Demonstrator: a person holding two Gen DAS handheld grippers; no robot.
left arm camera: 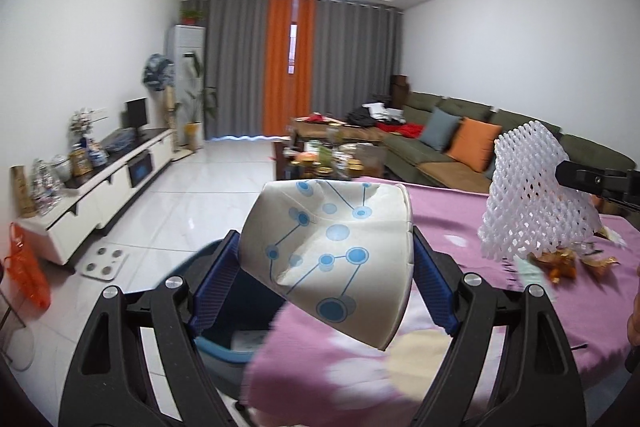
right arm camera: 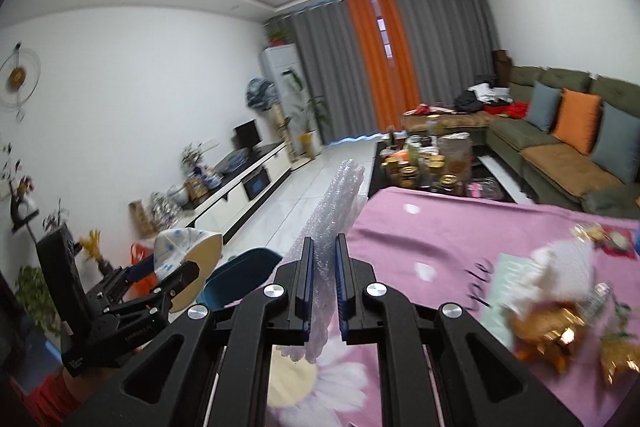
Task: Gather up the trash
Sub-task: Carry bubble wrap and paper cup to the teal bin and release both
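My left gripper (left arm camera: 326, 247) is shut on a crushed white paper cup (left arm camera: 332, 251) with blue dots, held above a blue bin (left arm camera: 224, 343) at the table's left edge. The cup also shows in the right wrist view (right arm camera: 188, 259), with the bin (right arm camera: 236, 275) below it. My right gripper (right arm camera: 323, 255) is shut on a white foam net sleeve (right arm camera: 340, 203), held up over the pink tablecloth (right arm camera: 432, 247). In the left wrist view the sleeve (left arm camera: 528, 195) hangs from the right gripper at the right. Gold wrappers and crumpled paper (right arm camera: 552, 311) lie on the cloth.
A low TV cabinet (left arm camera: 120, 163) runs along the left wall. A cluttered coffee table (left arm camera: 332, 155) and a green sofa (left arm camera: 460, 143) stand beyond the table. A white scale (left arm camera: 105, 263) and an orange bag (left arm camera: 28, 267) are on the floor.
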